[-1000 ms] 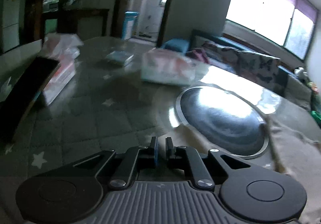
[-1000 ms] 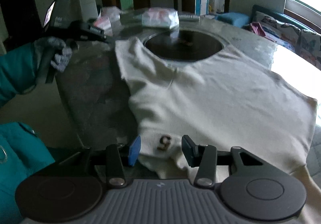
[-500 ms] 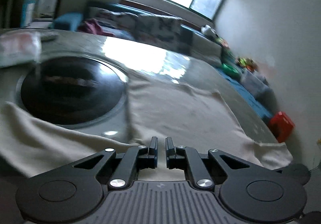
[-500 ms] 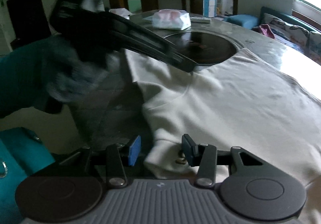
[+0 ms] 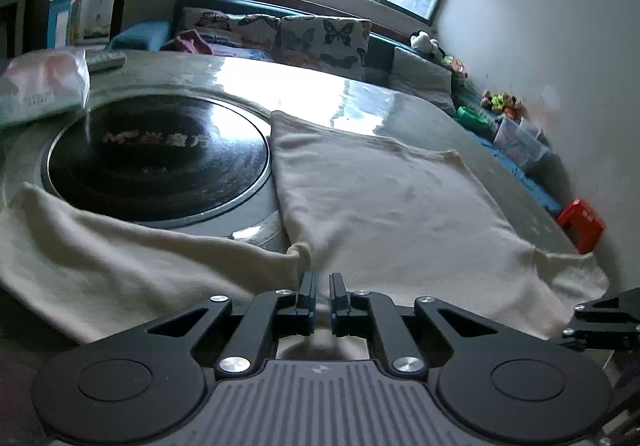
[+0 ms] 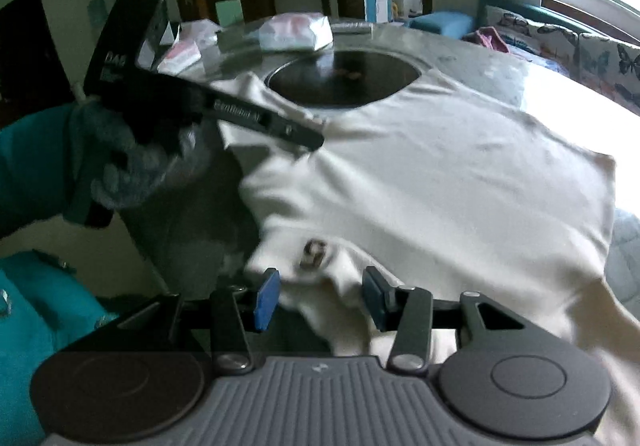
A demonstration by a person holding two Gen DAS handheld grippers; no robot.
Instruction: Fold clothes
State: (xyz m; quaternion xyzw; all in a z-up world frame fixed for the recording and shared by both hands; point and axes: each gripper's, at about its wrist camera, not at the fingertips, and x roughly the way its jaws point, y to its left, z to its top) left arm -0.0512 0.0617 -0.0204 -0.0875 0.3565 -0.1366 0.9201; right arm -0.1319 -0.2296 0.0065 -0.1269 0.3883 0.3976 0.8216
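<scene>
A cream shirt lies spread on the round table, one sleeve running left around the dark hob disc. My left gripper is shut, its tips down at the bunched cloth where sleeve meets body; from the right wrist view the left gripper reaches in from the left onto the shirt. My right gripper stands open over the near edge of the shirt. The label with a 5 lies just ahead of its blue pads, which do not press the cloth.
A tissue pack and a remote sit beyond the disc. A gloved hand with a teal sleeve holds the left gripper. A sofa with butterfly cushions runs along the window wall. A red box sits on the floor.
My left gripper swung right from over the bare table onto the shirt and stayed shut. My right gripper stayed put, still open over the label.
</scene>
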